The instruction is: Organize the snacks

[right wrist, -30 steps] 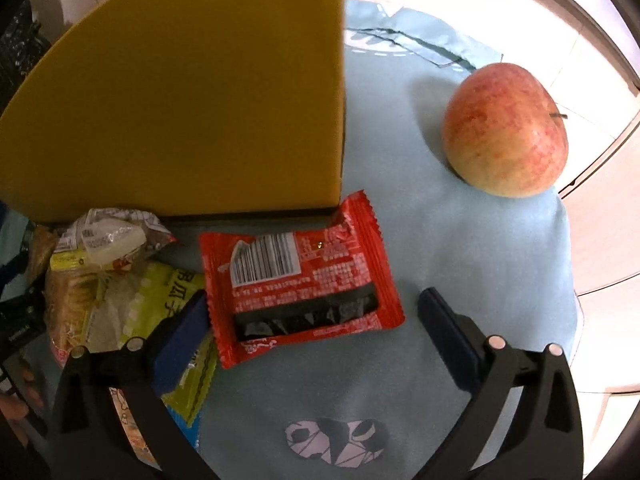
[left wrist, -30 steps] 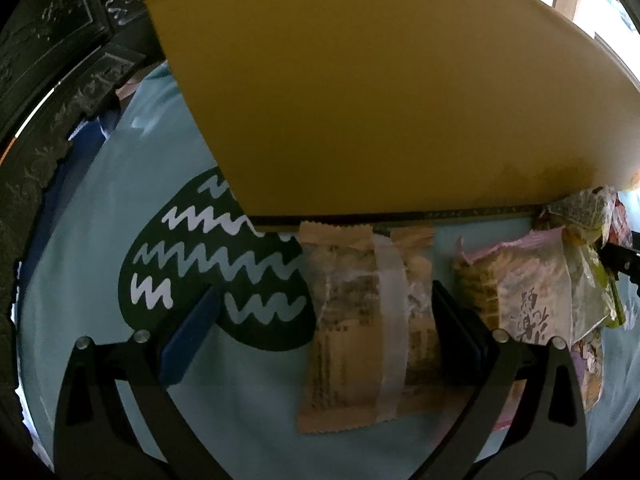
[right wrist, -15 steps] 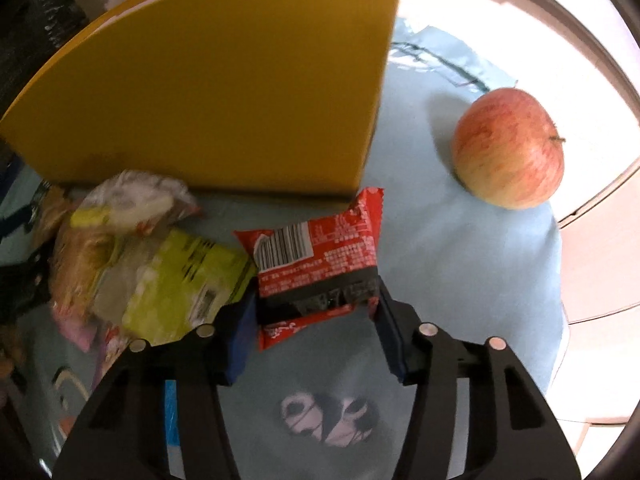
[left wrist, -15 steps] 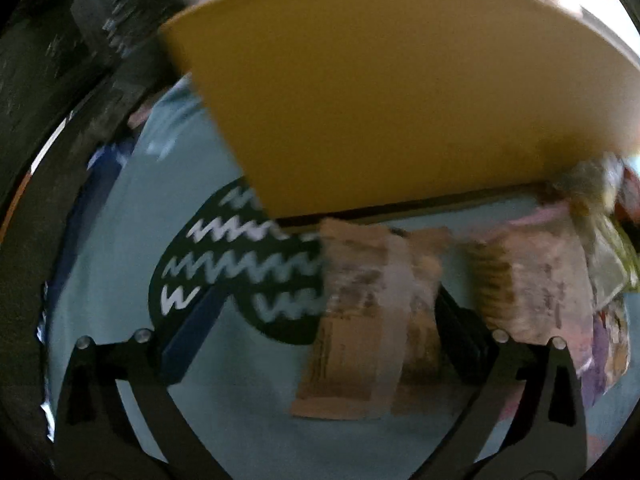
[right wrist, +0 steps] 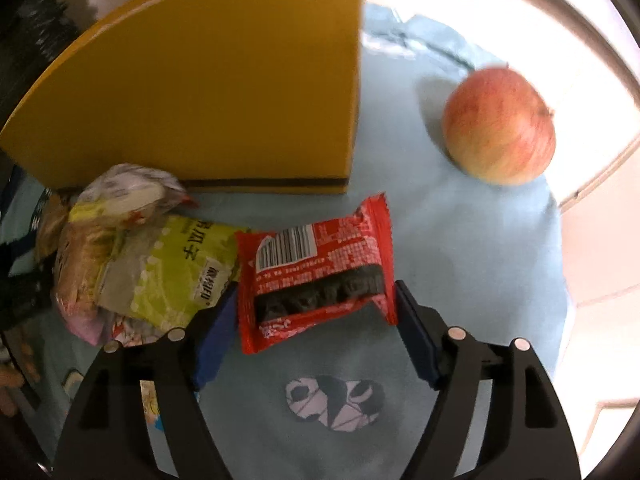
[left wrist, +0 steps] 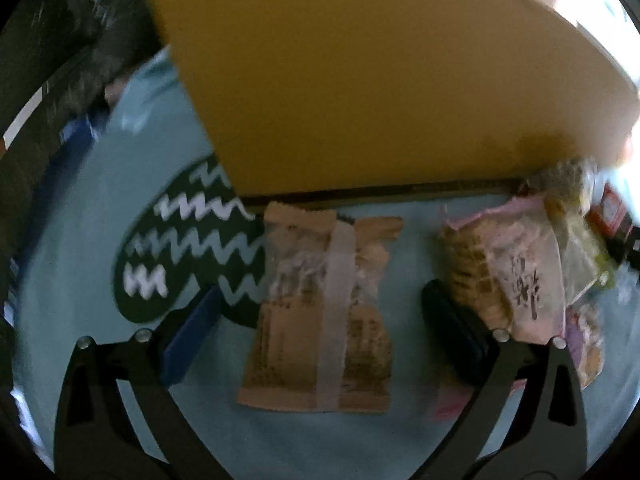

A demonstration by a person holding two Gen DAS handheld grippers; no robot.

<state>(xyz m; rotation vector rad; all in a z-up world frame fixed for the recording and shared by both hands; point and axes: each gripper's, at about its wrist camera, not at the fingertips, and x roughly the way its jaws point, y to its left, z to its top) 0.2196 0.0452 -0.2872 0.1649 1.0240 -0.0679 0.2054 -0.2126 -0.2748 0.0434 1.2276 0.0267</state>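
**Red packet gripped, the rest of the snacks still loose**

The right tongs (right wrist: 316, 312) are clamped on the red snack packet (right wrist: 316, 268), a pad pressed against each side of the wrapper, which buckles between them; the packet looks lifted just off the light blue cloth (right wrist: 460, 240) that covers the bench, though I cannot be sure it is clear of it. The left tongs (left wrist: 320, 312) stand wide apart, straddling a tan packet (left wrist: 324, 312) that lies flat on the cloth just in front of the yellow box (left wrist: 360, 92), touching neither pad.

By my judgement the sorting has barely started. A heap of wrappers lies beside the red one: a green-and-yellow packet (right wrist: 172, 272), a pink-edged packet of crackers (left wrist: 504, 264) and a pale crumpled one (right wrist: 128, 192) leaning at the foot of the box. All of them sit outside it.

The yellow box is the only container in view, and only its outer walls show from either wrist; what, if anything, is inside is hidden. An apple (right wrist: 500, 124) rests on the cloth off to the right, well apart from the packets.
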